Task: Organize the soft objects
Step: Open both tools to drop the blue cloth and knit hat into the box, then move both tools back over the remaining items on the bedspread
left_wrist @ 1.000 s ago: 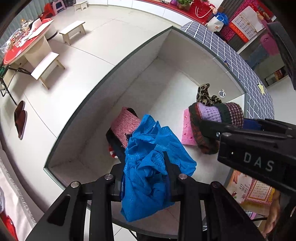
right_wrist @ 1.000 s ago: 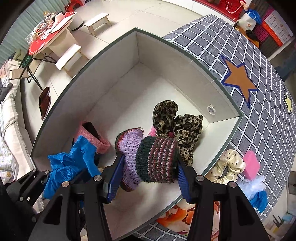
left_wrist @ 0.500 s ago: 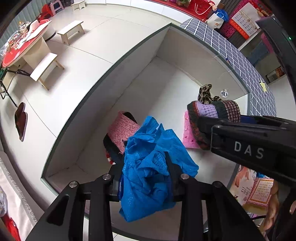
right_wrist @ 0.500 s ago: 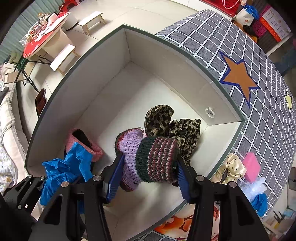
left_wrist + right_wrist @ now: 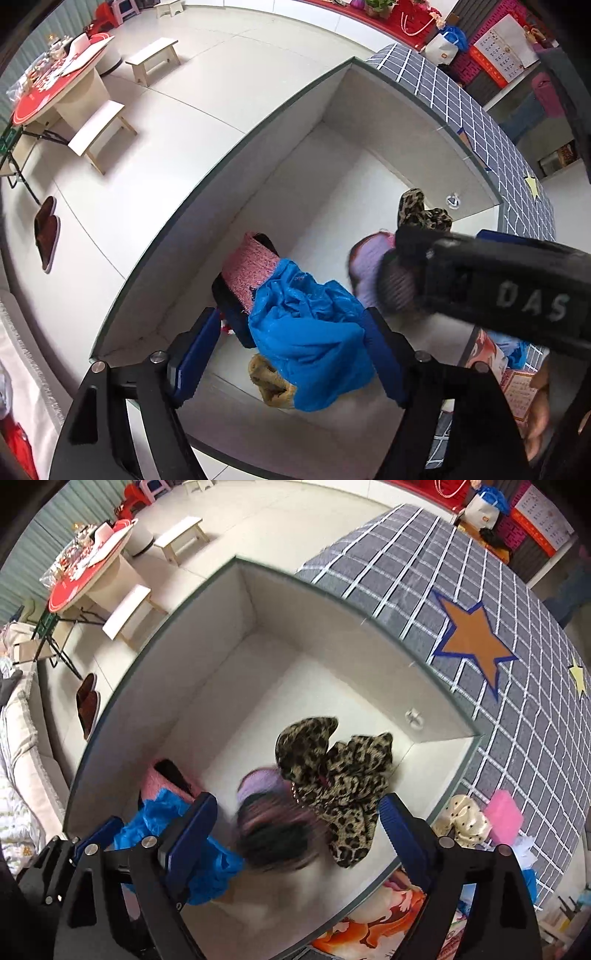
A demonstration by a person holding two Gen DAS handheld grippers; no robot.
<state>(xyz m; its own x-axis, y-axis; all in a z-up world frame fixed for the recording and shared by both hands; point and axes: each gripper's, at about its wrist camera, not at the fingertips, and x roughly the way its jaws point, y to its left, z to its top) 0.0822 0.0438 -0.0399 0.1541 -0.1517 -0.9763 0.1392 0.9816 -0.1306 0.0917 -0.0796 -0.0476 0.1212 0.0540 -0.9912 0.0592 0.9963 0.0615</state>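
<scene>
Left wrist view: both pairs of tongs are seen opening over the white storage box (image 5: pixel 207 236), each letting go of a soft item.

At lower centre, the blue mesh cloth (image 5: pixel 310 332) is seen between the spread pads of the left gripper (image 5: pixel 291 354), draped over the pink knit item (image 5: pixel 251 264); snagging on the right-hand pad is judged possible when the tongs are lifted. In the right wrist view, the striped knit hat (image 5: pixel 273 830) is blurred, dropping below the right gripper (image 5: pixel 295 834) beside the leopard-print cloth (image 5: pixel 332 760), well inside the rim.
</scene>
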